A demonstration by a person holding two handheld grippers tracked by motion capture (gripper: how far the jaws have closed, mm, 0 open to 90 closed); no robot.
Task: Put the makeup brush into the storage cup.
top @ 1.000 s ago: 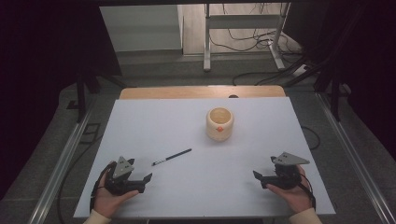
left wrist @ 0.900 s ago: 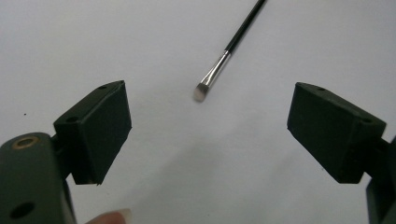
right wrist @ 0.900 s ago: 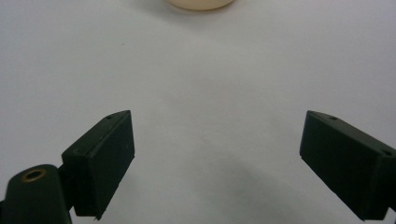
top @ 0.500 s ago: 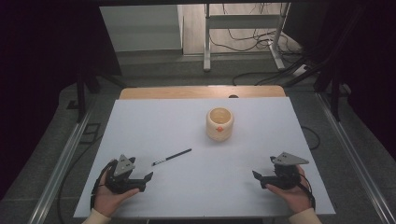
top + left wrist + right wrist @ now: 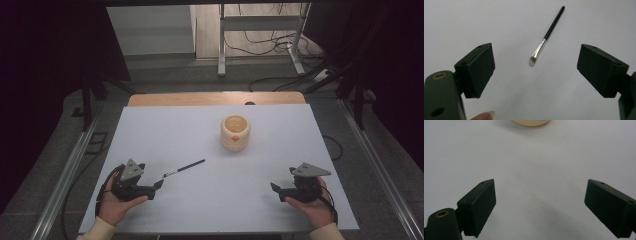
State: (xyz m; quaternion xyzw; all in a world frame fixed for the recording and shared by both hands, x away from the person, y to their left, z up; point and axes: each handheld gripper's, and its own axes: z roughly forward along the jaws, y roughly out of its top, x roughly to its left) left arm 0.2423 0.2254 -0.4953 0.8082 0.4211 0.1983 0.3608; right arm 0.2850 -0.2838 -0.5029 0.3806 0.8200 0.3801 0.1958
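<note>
A thin black-handled makeup brush [image 5: 184, 168] [image 5: 547, 35] with a silver ferrule lies flat on the white table [image 5: 210, 210], its bristle end toward my left gripper. A cream-coloured round cup [image 5: 234, 132] [image 5: 530, 122] with an orange mark stands upright right of the table's middle. My left gripper [image 5: 159, 184] [image 5: 535, 70] rests at the front left, open and holding nothing, a short way from the brush tip. At the front right my right gripper [image 5: 274, 189] [image 5: 540, 207] is open too, with bare table between its jaws.
A wooden strip [image 5: 215, 98] runs along the table's far edge. Metal rails [image 5: 65, 175] flank both sides. Cables and a metal stand [image 5: 260, 30] lie on the floor beyond. A person's hands hold both grippers near the front edge.
The left gripper has crept slightly toward the brush. Otherwise nothing has visibly changed.
</note>
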